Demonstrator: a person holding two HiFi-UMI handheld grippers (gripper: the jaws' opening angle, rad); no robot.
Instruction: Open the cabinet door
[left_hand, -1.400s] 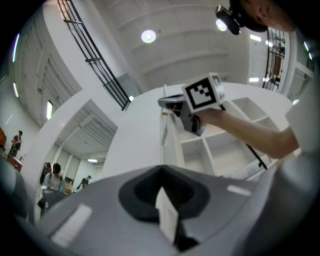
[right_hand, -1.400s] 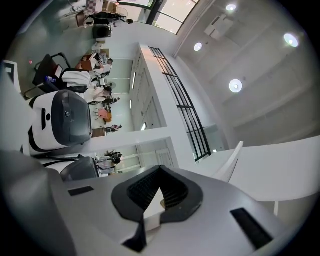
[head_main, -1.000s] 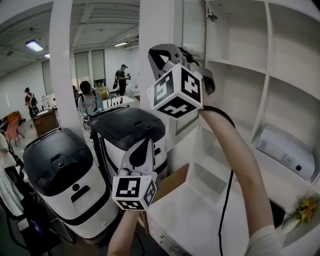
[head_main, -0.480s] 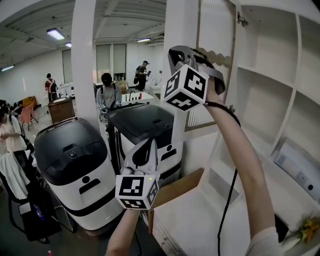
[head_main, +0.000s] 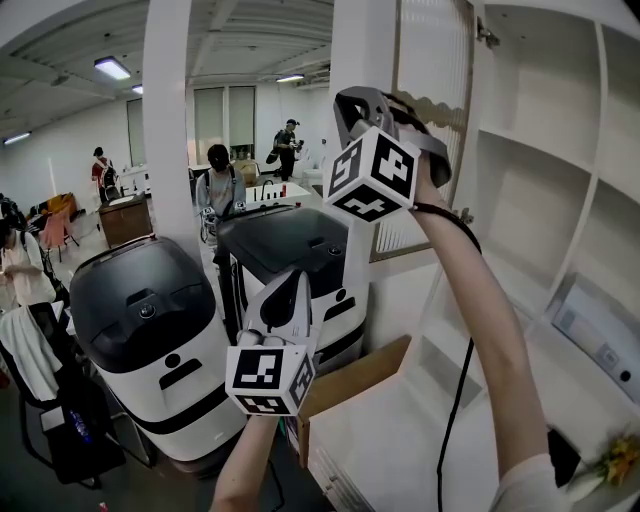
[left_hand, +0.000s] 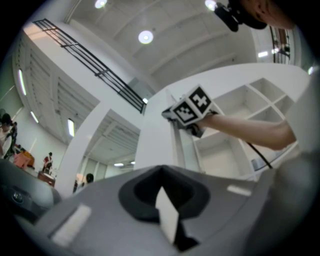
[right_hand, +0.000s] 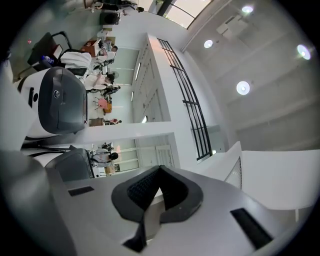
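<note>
Door (head_main: 430, 50) swung wide left, now steady: opening looks done. Right claw (head_main: 365, 105) closed beside it; left claw (head_main: 290, 290) closed, low.

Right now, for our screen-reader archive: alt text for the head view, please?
The right gripper, raised overhead, grips the edge of the open cabinet door, beside white shelves. The left gripper points up, fingers together and empty, near two black-topped white machines.

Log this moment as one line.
cabinet door: open | right hand-held gripper: high, beside door, jaws together | left hand-held gripper: low, jaws together, empty
</note>
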